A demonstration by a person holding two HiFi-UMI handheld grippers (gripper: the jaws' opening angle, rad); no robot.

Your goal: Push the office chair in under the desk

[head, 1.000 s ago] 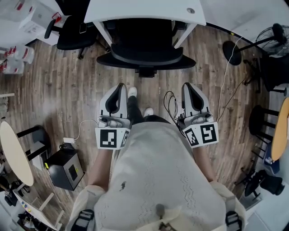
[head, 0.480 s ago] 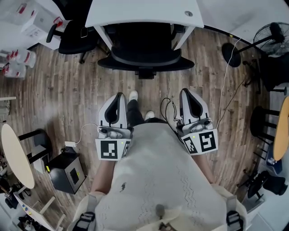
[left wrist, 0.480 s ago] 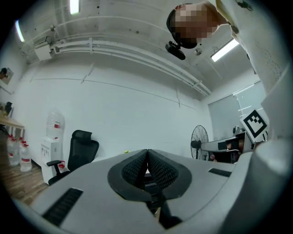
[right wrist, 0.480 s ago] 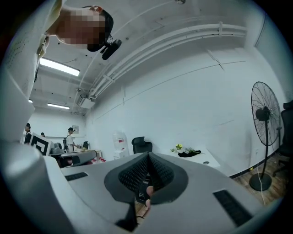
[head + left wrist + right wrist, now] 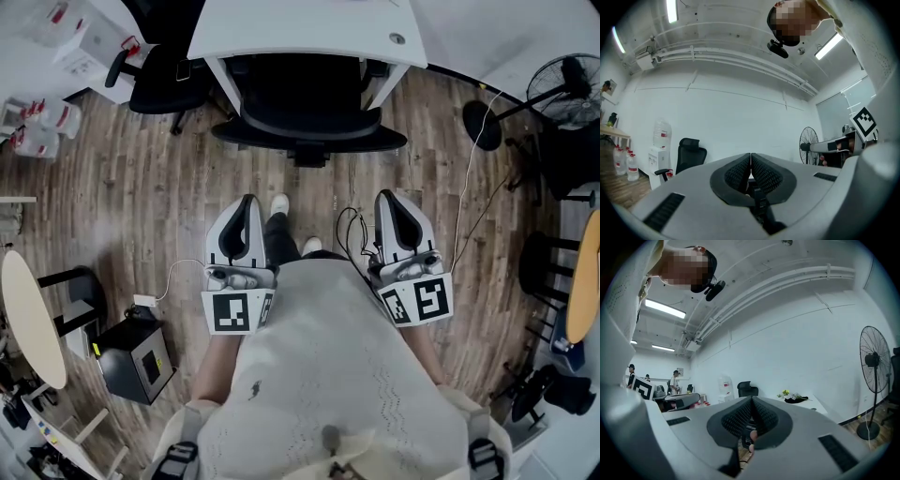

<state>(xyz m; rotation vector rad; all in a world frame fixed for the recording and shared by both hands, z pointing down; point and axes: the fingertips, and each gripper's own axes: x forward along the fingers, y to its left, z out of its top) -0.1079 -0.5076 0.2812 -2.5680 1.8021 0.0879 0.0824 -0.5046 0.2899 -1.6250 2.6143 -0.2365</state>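
Your office chair sits tucked under the desk, with its backrest facing you and its width running left to right. The left gripper and right gripper (fingers closed, holding nothing) have drawn back slightly.

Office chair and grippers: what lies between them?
Head view: only bare wooden floor separates the left gripper and right gripper from the office chair.
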